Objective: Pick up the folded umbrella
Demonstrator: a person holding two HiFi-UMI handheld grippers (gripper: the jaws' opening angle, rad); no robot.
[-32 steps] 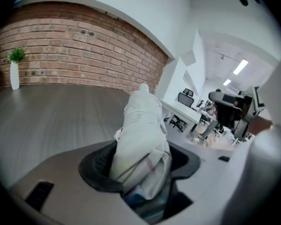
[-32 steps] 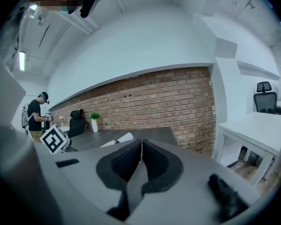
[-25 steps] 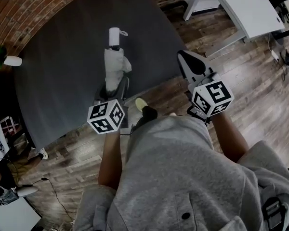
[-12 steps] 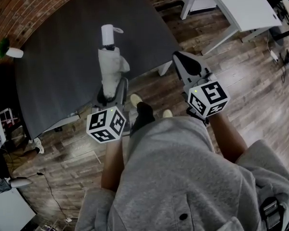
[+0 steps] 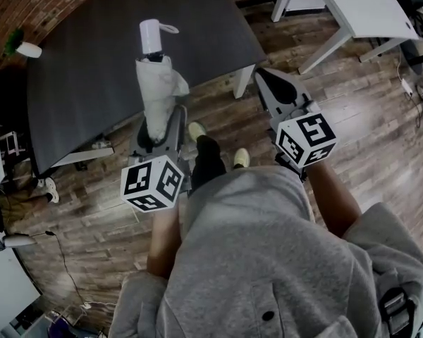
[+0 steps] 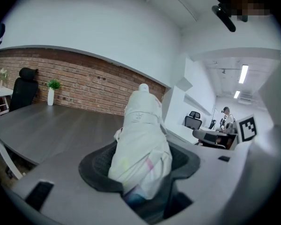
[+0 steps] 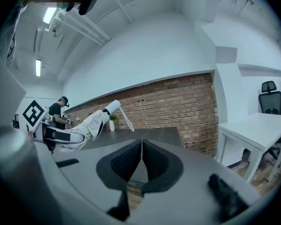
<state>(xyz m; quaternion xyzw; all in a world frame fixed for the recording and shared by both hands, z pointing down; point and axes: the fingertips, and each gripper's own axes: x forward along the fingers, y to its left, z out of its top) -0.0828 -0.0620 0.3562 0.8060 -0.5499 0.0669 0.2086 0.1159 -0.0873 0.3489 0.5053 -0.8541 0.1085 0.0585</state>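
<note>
Head view: left hand-held gripper (image 5: 158, 124) clamped on lower end of folded umbrella (image 5: 157, 83). Umbrella held clear of dark desk (image 5: 84, 69), handle end reaching out over desk's near edge. Right hand-held gripper (image 5: 273, 86) just off desk corner, above wood floor (image 5: 352, 118). Open floor between dark desk and white desk (image 5: 359, 5).

Left gripper view: white fabric fills gap between pads. Bare desk top beyond, brick wall (image 6: 84, 83) behind.

Right gripper view: jaws pressed together, nothing between. Desk corner ahead, umbrella raised at left.
</note>
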